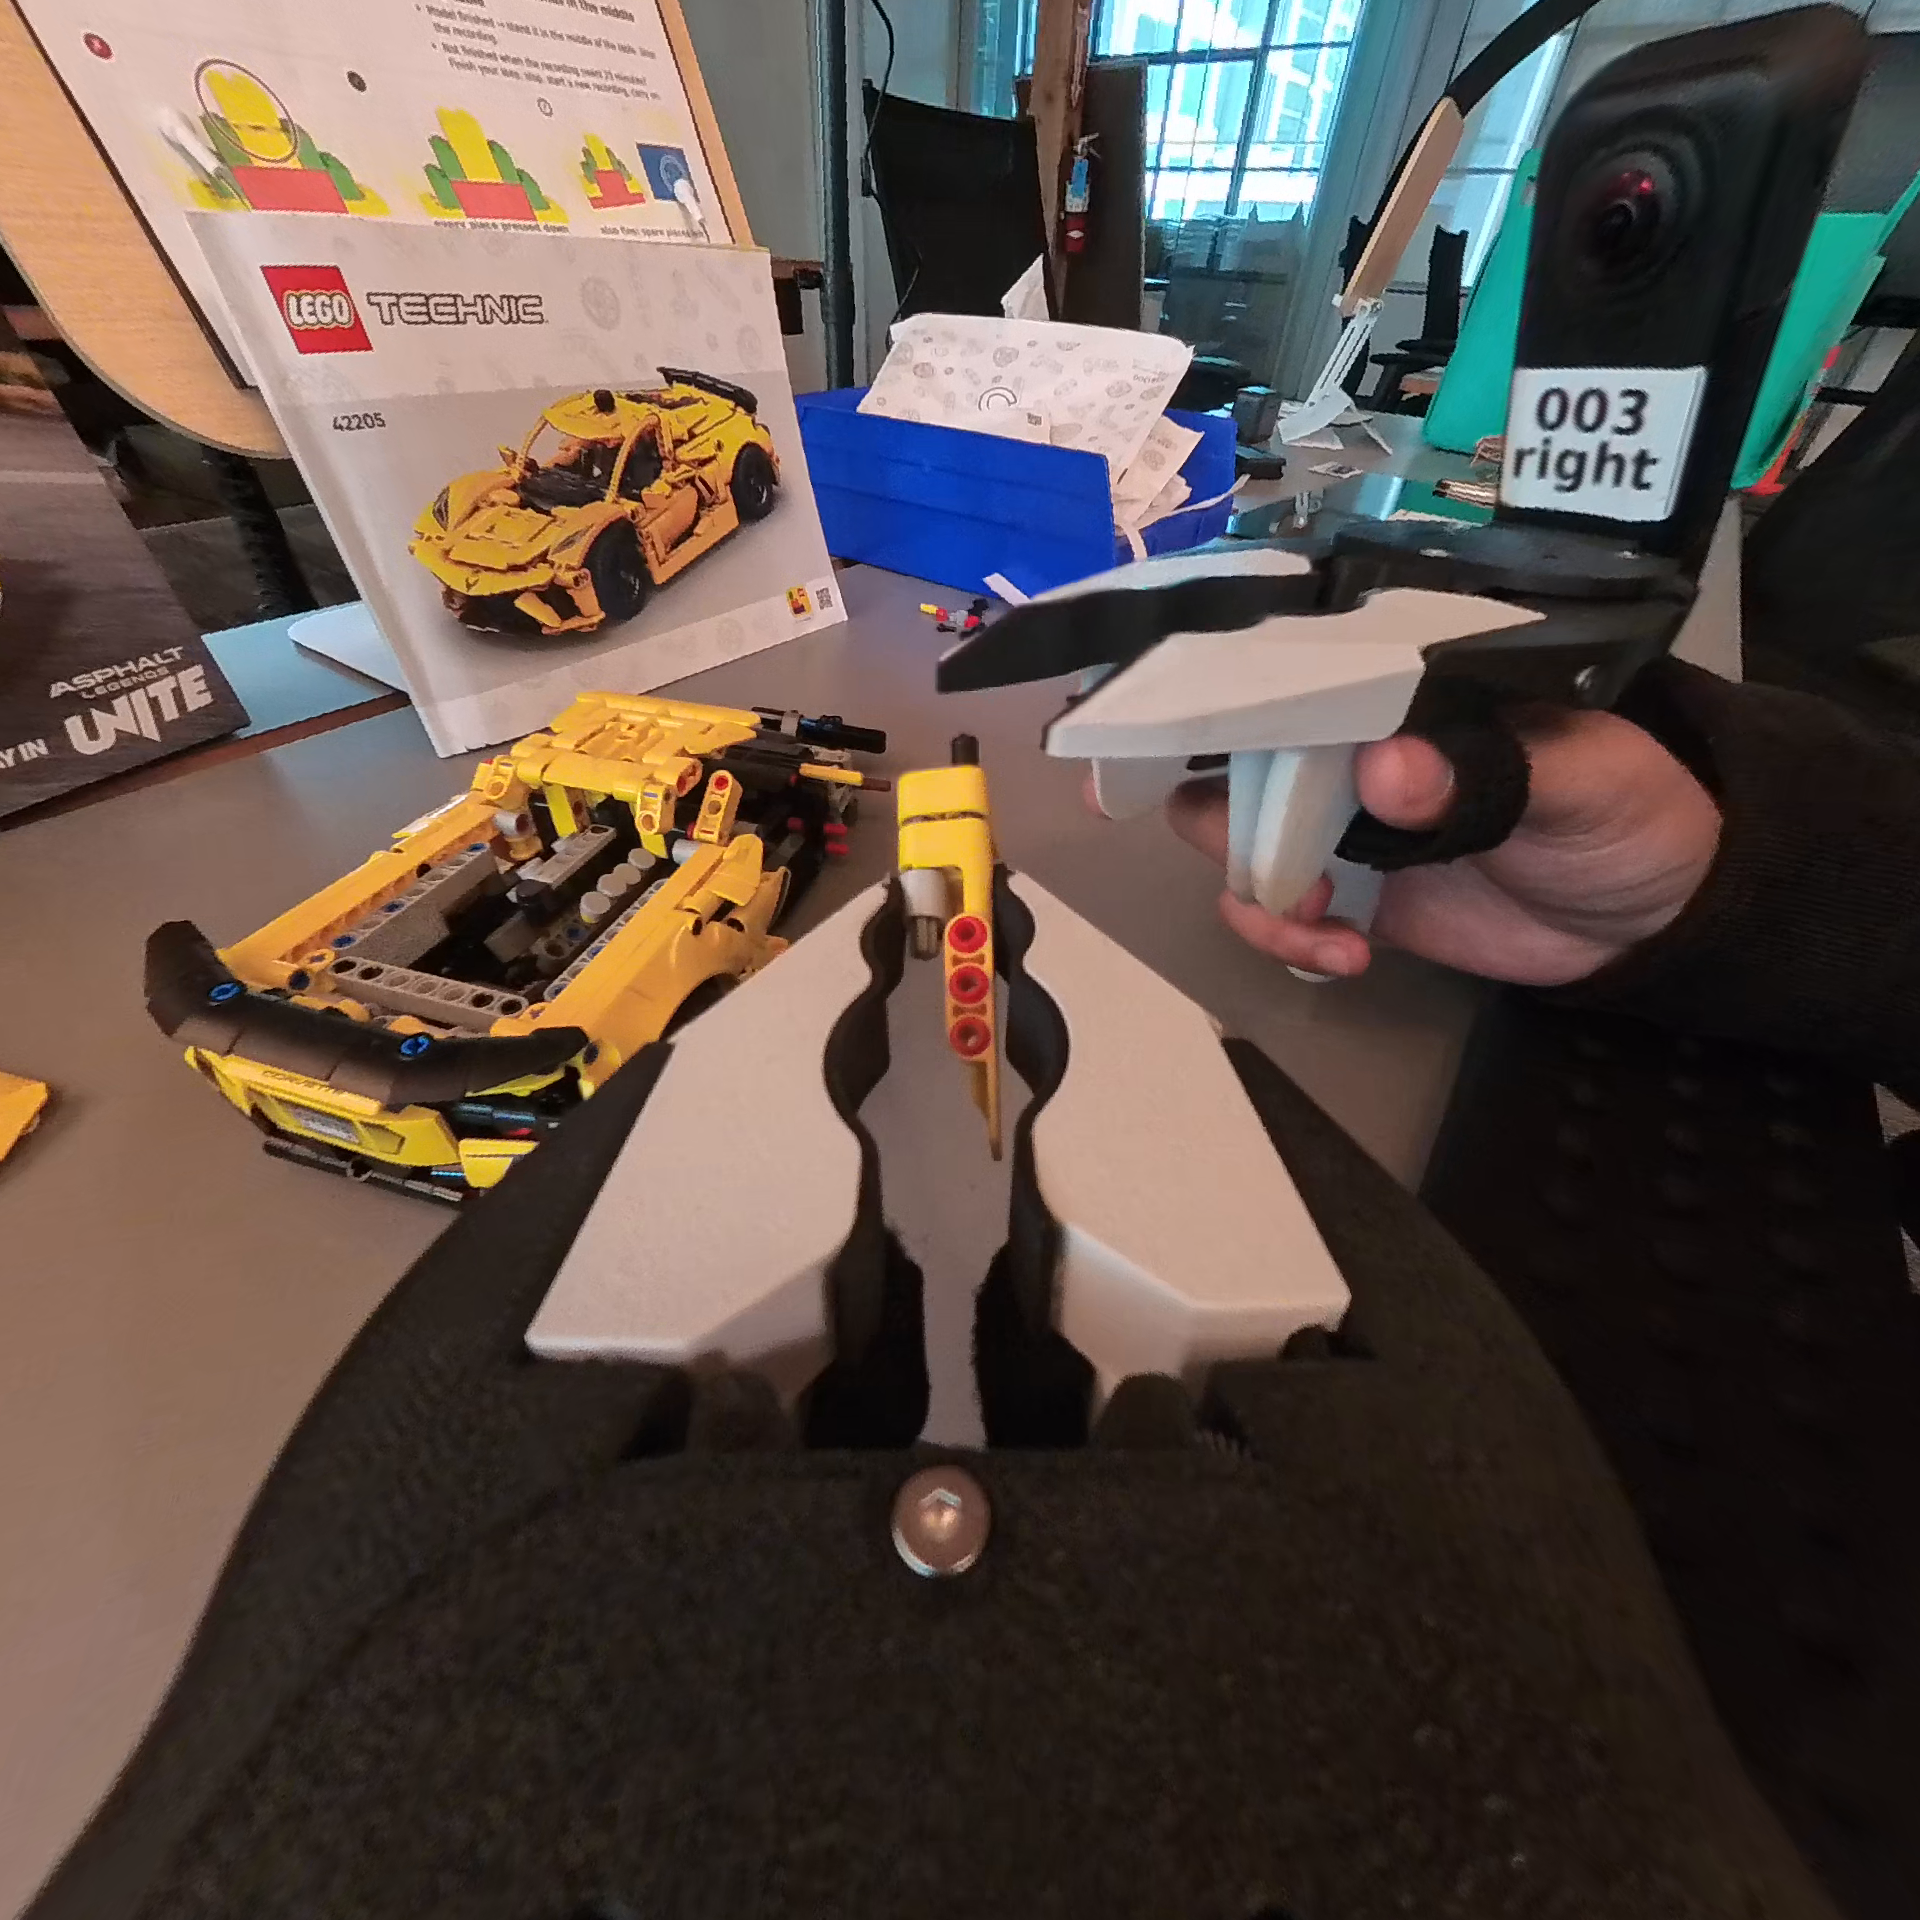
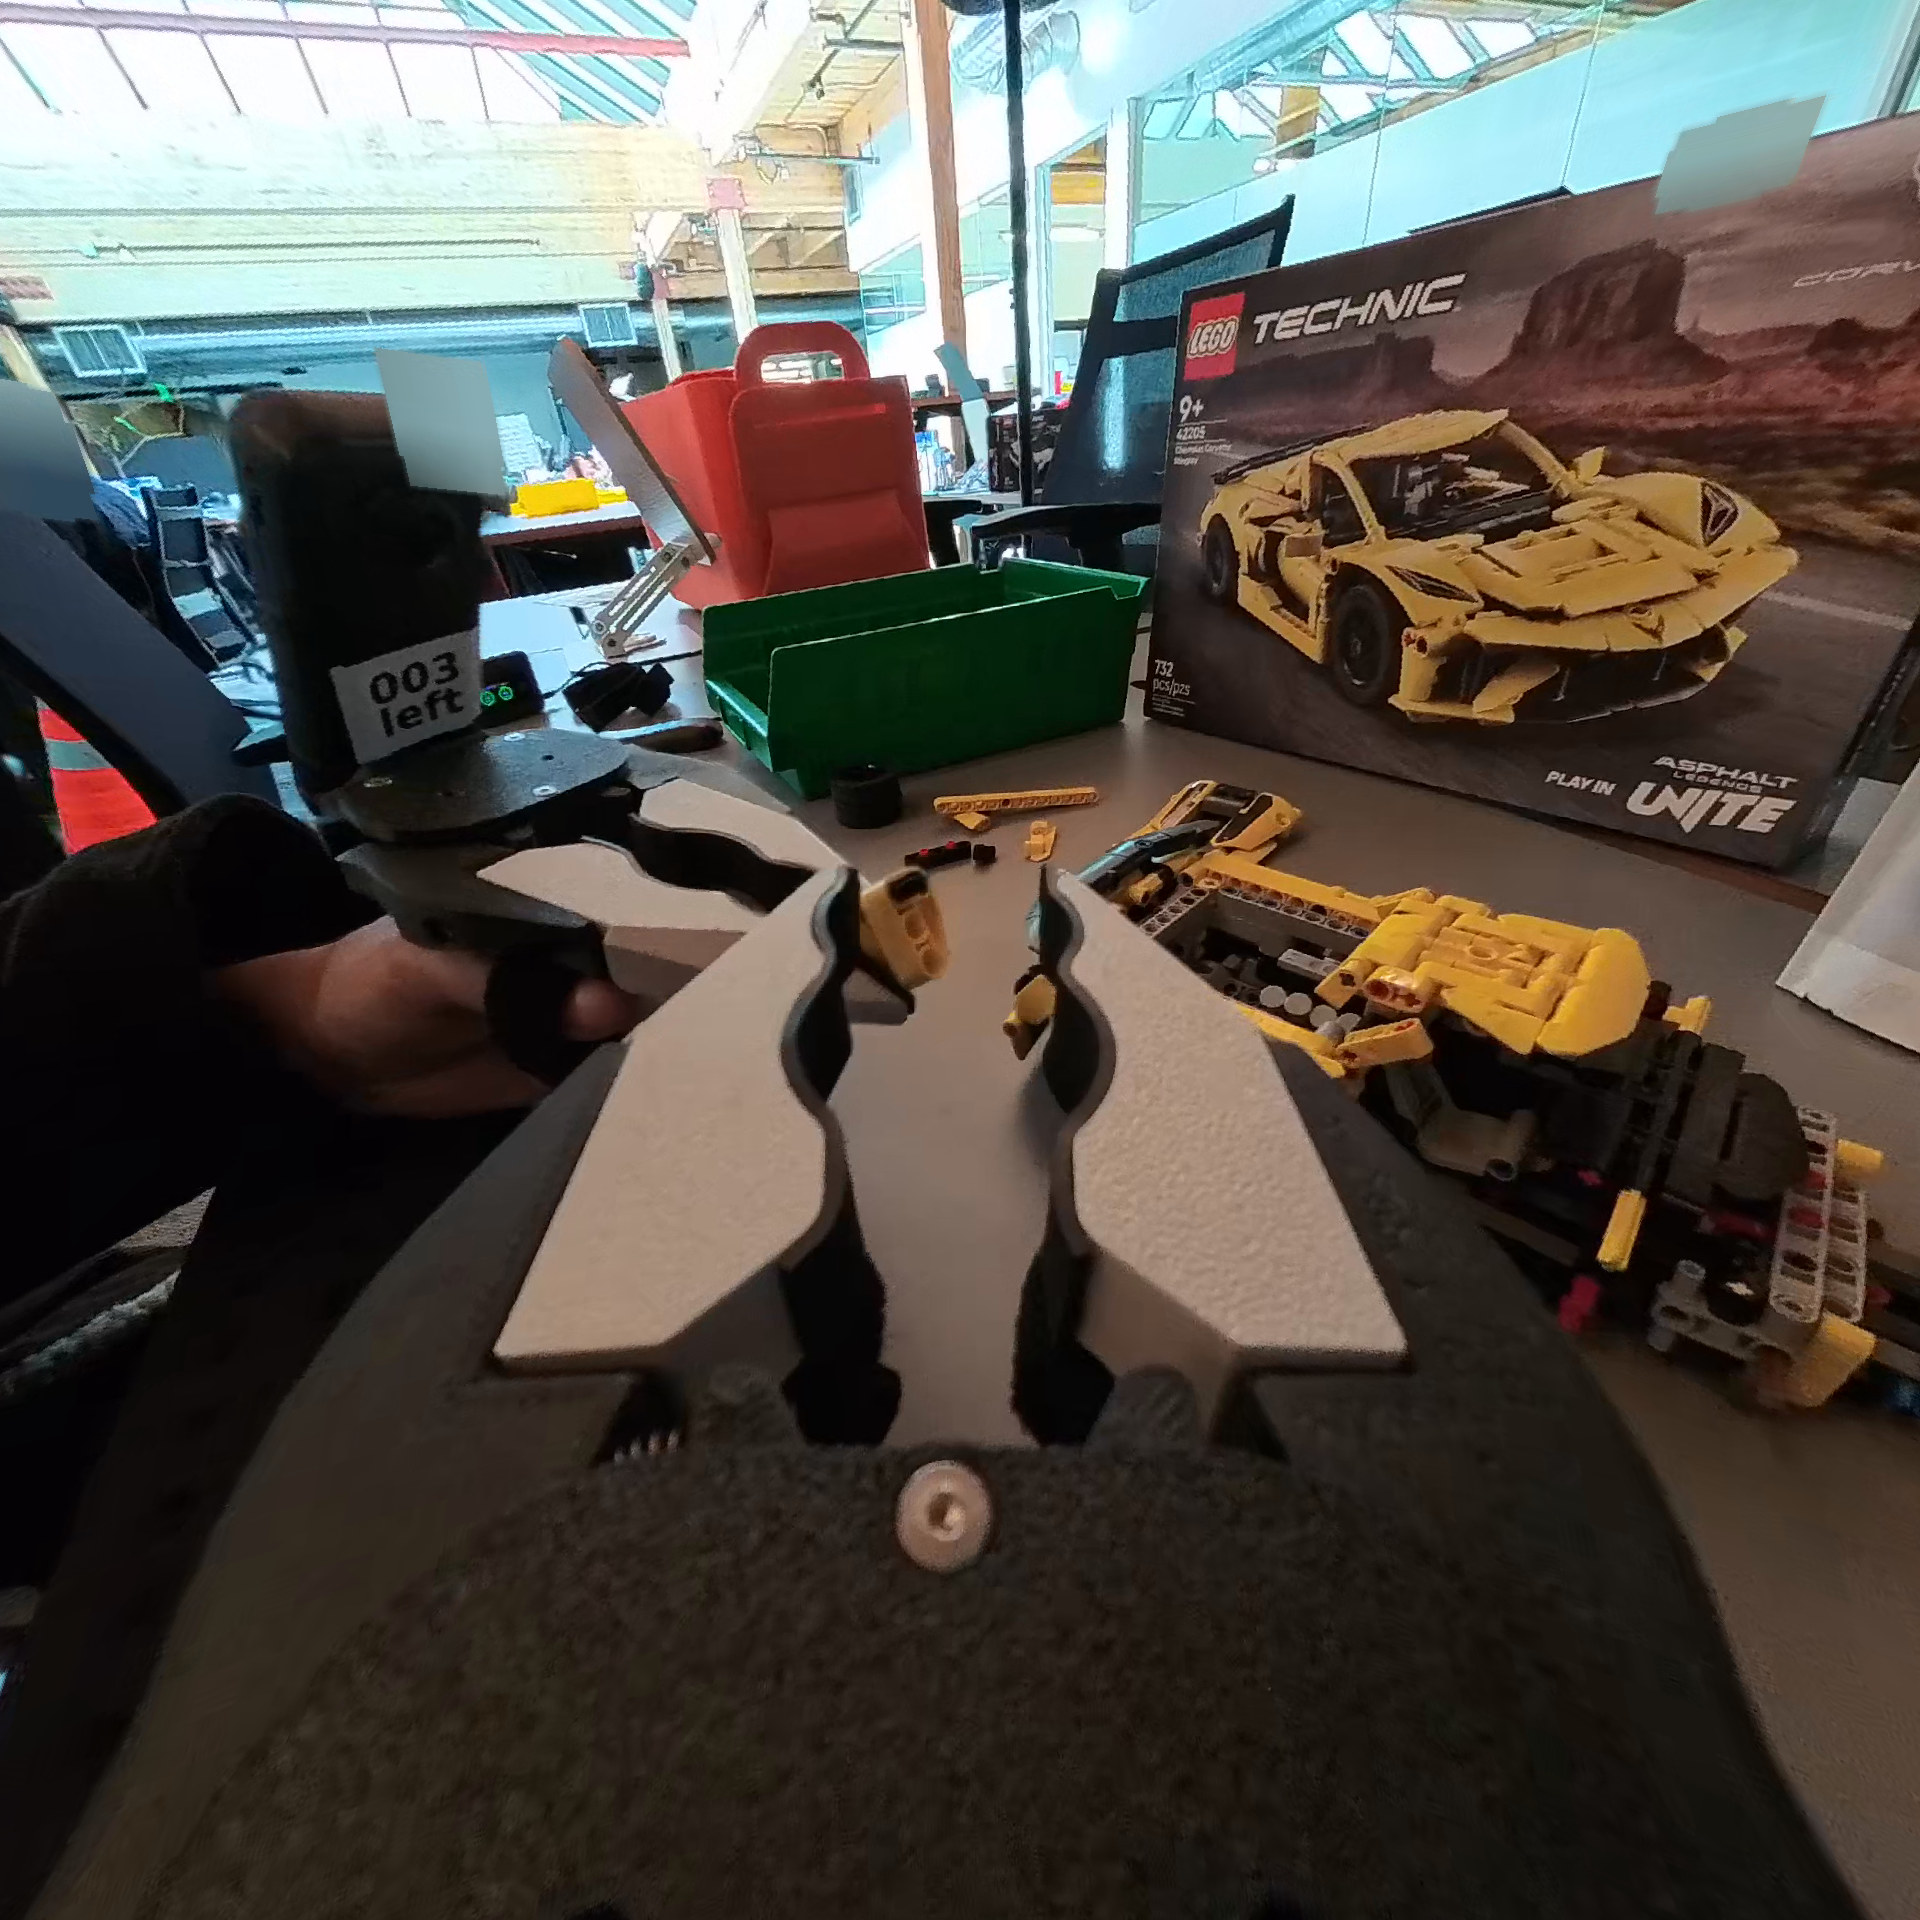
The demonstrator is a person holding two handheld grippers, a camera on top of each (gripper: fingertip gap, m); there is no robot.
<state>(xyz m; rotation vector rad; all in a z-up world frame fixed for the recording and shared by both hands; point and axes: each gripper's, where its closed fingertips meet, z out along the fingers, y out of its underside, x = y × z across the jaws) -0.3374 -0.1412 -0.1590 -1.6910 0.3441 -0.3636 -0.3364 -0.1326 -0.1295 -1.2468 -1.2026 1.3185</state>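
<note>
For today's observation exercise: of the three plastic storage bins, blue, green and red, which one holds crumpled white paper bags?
The blue plastic bin behind the yellow car model; the green bin looks empty.

Behind the yellow brick car point(image 2: 1455, 997) on the bench point(image 2: 1351, 1558) stands its picture box point(image 2: 1558, 540); a green bin point(image 2: 914, 665) sits left of the box.

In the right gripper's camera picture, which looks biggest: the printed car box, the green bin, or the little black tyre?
Largest to smallest as they look:
1. printed cardboard car box
2. green plastic bin
3. small black rubber tyre
</note>
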